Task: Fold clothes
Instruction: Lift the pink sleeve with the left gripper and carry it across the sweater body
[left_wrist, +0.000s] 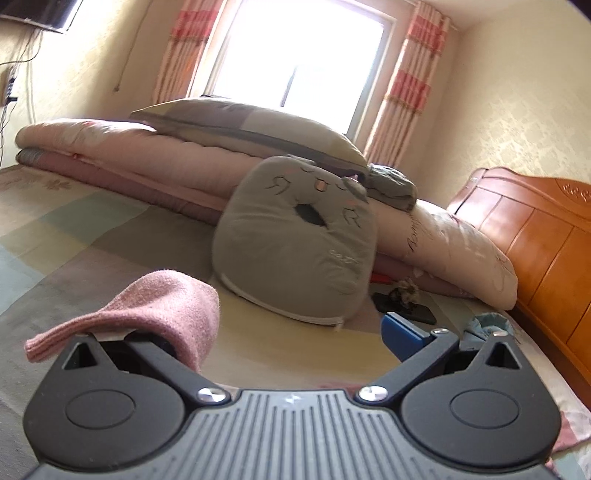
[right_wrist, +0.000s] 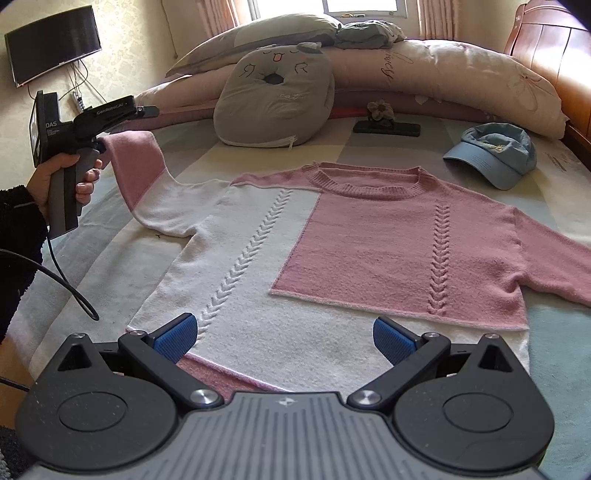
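A pink-and-white knitted sweater (right_wrist: 325, 240) lies face up, spread flat across the middle of the bed (right_wrist: 110, 258), collar toward the folded quilts at the far edge. Its sleeve cuff (right_wrist: 129, 162) is lifted off the bed at the left gripper (left_wrist: 295, 332), likely to fold it inward. In the left wrist view the cuff drapes over one finger and hides it, so I cannot tell whether those jaws are clamped. The right gripper (right_wrist: 284, 338) hovers spread wide and empty over the near hem.
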